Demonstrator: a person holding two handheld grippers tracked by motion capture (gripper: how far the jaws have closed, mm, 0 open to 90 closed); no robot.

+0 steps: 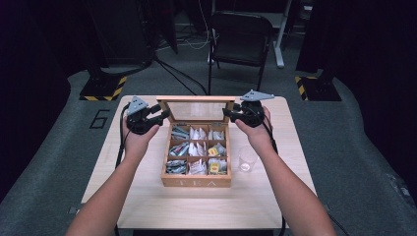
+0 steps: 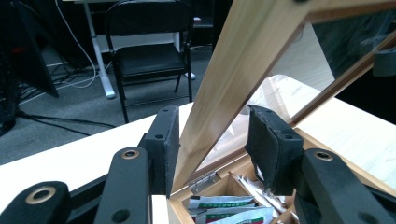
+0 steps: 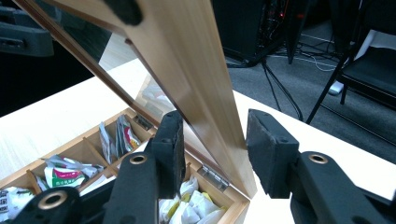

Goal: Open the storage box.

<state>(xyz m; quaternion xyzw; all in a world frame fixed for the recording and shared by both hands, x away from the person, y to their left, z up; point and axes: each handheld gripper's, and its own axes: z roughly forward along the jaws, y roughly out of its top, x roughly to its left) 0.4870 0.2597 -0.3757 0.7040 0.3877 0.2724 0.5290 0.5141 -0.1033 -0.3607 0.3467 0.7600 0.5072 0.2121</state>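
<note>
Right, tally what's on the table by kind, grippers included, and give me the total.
Wooden tea box with its glass lid raised: 1
Compartments in the box, all holding tea bags: 9
Clear plastic cup: 1
Grippers: 2, the left gripper and the right gripper, one at each side edge of the lid
Total, box, cup and grippers: 4

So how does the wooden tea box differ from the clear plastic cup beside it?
The wooden tea box is opaque, square-cornered and split into compartments full of tea bags; the clear plastic cup is see-through, round and looks empty. The box has a hinged glass-paned lid standing open between both tongs; the cup has no lid and stands untouched. Both rest on the light wooden table.
</note>
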